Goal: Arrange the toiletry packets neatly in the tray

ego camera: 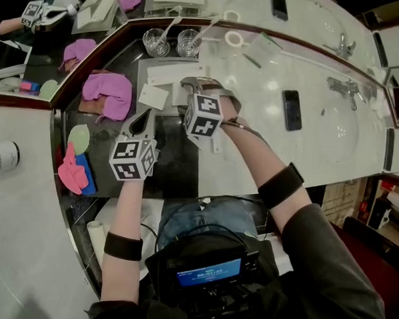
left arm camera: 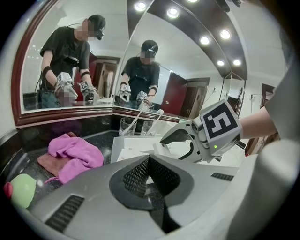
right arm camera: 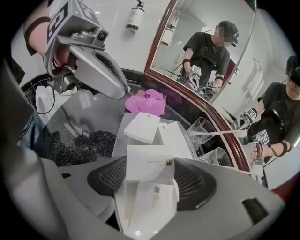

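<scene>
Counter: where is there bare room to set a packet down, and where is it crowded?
Free: dark counter between tray and the front edge; marble between tray and phone. Crowded: tray's back by the glasses; left, towel and coloured items.

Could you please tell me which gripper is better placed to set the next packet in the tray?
Right: the right gripper grips a white packet close to the tray, while the left gripper is shut and empty.
</scene>
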`<control>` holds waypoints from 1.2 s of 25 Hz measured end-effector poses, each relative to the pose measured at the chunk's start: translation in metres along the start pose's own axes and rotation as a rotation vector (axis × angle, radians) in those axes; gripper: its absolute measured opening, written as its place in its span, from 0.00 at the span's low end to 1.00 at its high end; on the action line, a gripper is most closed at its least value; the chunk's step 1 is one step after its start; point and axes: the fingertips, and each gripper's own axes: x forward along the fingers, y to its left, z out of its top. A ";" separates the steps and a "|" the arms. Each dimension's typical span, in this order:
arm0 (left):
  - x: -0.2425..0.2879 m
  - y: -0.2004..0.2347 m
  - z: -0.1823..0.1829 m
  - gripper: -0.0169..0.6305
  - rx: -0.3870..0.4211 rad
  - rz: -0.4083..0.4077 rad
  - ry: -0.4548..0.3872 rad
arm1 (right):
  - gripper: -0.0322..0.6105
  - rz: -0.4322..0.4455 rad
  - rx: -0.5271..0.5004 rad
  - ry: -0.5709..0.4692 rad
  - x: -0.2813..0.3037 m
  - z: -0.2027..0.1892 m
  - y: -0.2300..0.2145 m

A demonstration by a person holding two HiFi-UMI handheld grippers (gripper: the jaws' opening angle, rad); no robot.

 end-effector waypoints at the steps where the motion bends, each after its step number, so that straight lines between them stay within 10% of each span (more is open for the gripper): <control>1: 0.000 0.001 -0.001 0.03 -0.002 0.001 0.000 | 0.58 0.004 0.001 0.003 0.002 -0.001 0.000; 22: -0.013 0.003 0.001 0.03 0.002 0.013 -0.012 | 0.61 -0.024 0.030 -0.072 -0.024 0.012 -0.003; 30: -0.039 -0.023 0.026 0.03 0.048 0.017 -0.045 | 0.23 -0.088 0.189 -0.204 -0.095 0.023 -0.003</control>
